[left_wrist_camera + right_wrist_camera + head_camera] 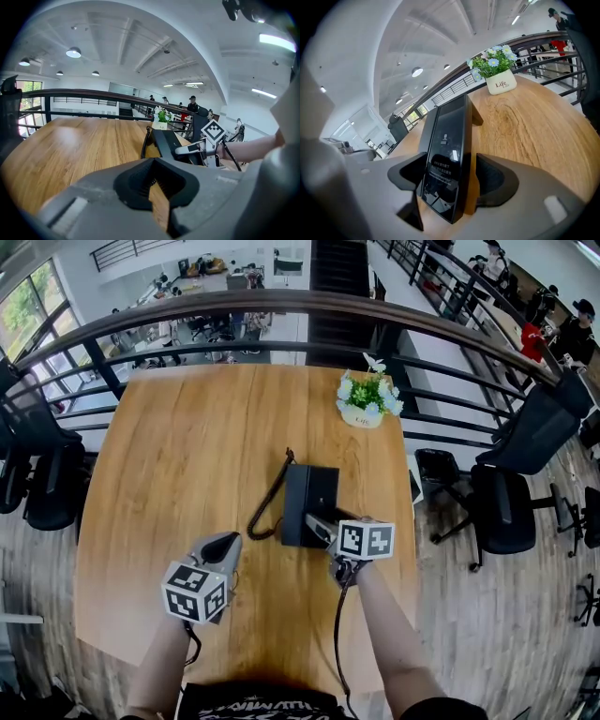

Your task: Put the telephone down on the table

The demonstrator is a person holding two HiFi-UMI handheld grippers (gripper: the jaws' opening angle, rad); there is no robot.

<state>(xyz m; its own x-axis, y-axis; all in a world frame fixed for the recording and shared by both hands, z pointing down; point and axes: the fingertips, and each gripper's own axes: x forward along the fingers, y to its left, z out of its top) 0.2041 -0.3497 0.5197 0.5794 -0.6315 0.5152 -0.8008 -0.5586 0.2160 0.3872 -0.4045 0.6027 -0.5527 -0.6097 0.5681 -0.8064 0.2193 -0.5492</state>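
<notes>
The black telephone (307,501) lies on the wooden table (178,446) right of centre, with its dark cord (266,506) looping off its left side. My right gripper (317,525) reaches it from the near right. In the right gripper view the glossy slab of the telephone (447,136) sits between the wide-spread jaws of my right gripper (450,176), and bare wood shows between it and the right pad. My left gripper (227,542) rests over the table's near left, shut and holding nothing. From the left gripper view, the telephone (169,143) and right gripper (187,150) lie ahead to the right.
A white pot of flowers (366,401) stands at the table's far right, beyond the telephone. A dark curved railing (281,304) runs behind the table. Black office chairs (506,493) stand off the right edge, another (42,479) off the left.
</notes>
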